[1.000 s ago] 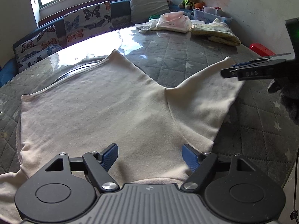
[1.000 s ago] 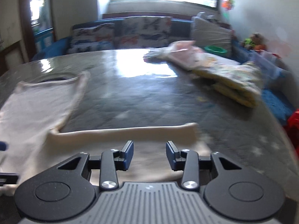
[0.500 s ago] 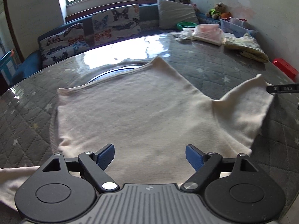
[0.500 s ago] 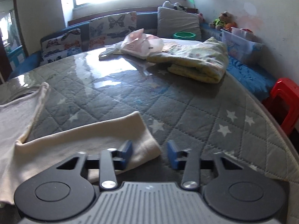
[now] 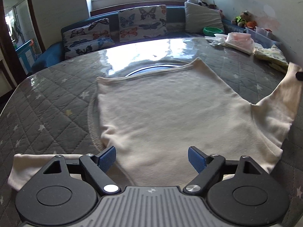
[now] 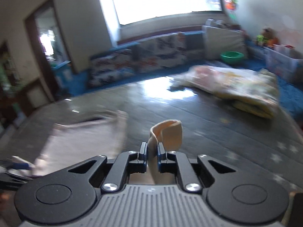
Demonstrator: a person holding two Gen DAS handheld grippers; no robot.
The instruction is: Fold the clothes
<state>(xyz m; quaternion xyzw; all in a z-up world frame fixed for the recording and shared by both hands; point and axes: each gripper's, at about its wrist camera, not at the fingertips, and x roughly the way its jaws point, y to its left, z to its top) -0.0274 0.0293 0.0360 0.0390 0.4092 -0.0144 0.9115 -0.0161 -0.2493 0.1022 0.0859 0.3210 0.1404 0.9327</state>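
A cream long-sleeved top (image 5: 162,106) lies spread flat on the grey quilted table (image 5: 47,106). My left gripper (image 5: 151,158) hovers open above its near edge, and no cloth sits between the blue pads. The left sleeve (image 5: 28,162) lies flat by the left jaw. The right sleeve (image 5: 286,92) rises off the table toward the far right. In the right wrist view my right gripper (image 6: 151,153) is shut on the cream cuff (image 6: 168,134), which sticks up in a loop above the fingers. The top's body (image 6: 81,140) is blurred at the left.
Folded pink and yellow clothes (image 5: 246,43) are stacked at the table's far right, seen also as the yellow pile (image 6: 236,87). A sofa with butterfly cushions (image 5: 142,24) runs behind the table. A green bowl (image 5: 213,30) rests on it.
My right gripper closed on the right sleeve's cuff and lifted it off the table. My left gripper moved left along the top's near edge and stayed open.
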